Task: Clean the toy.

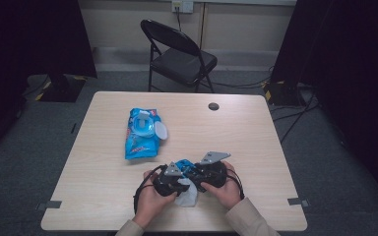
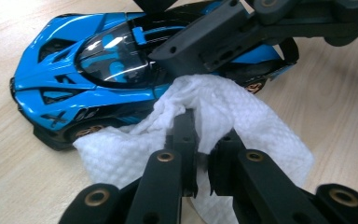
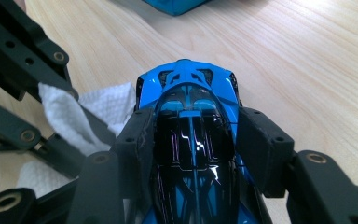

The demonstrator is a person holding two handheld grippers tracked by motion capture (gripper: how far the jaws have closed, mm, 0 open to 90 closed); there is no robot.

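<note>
A blue toy sports car with a black roof sits on the wooden table near its front edge. My right gripper is shut on the toy car, one jaw pressed against each flank. The left gripper is shut on a crumpled white wipe, and the wipe touches the side of the car by its door. In the high view both grippers, left and right, sit close together in the person's hands, with the wipe hanging below them.
A blue pack of wet wipes lies left of centre with its white lid flipped open. A small dark round disc marks the far part of the table. A black folding chair stands behind the table, with cables on the floor at the right.
</note>
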